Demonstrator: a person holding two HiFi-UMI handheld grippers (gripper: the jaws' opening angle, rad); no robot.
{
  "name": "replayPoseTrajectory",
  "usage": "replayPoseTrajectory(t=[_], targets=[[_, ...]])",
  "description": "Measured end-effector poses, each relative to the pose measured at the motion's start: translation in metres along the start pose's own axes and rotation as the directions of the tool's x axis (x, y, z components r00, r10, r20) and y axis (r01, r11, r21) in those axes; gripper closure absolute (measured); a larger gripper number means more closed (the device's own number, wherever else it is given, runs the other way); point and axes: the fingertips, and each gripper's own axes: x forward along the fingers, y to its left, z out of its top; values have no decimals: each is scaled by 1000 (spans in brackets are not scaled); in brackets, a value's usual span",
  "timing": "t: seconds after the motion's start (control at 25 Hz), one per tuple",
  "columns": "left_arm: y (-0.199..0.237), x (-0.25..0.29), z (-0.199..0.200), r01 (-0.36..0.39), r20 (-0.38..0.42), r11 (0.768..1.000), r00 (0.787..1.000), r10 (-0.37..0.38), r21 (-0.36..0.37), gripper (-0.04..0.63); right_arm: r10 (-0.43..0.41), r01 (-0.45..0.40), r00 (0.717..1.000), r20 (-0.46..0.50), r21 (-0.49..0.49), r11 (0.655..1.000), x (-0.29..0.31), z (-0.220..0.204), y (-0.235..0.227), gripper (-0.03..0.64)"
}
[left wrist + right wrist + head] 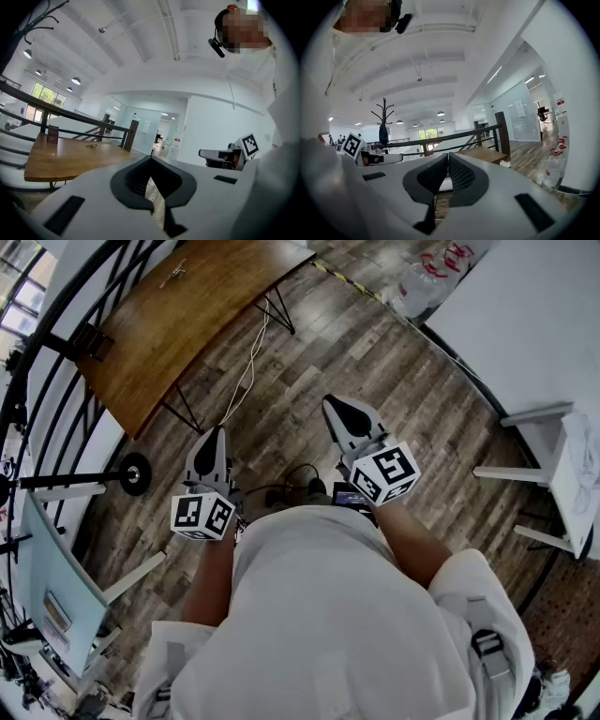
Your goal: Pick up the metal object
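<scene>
Jaws pressed together, empty, on my left gripper (211, 435) and right gripper (339, 407). Bench (187, 324) well ahead; small thing on it, probably the metal object (175, 275).

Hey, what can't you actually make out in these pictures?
Metal object on the wooden table: too small in the head view and left gripper view to tell its shape.
White table: cut off by the head view's right edge.
Dark device beside the right claw: mostly hidden by the person's torso, head view.
</scene>
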Motion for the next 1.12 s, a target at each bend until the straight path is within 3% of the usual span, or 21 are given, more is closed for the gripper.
replayPoseTrajectory(t=[0.52,1.12], targets=[[-2,-5,-4,-32,-3,999,999,32,-16,586,-24,22,999,23,73,997,-12,-6,-28,592],[-29,3,-31,-124,-24,991,992,123,-45,586,45,-48,999,23,153,987,-33,-19,-71,592]])
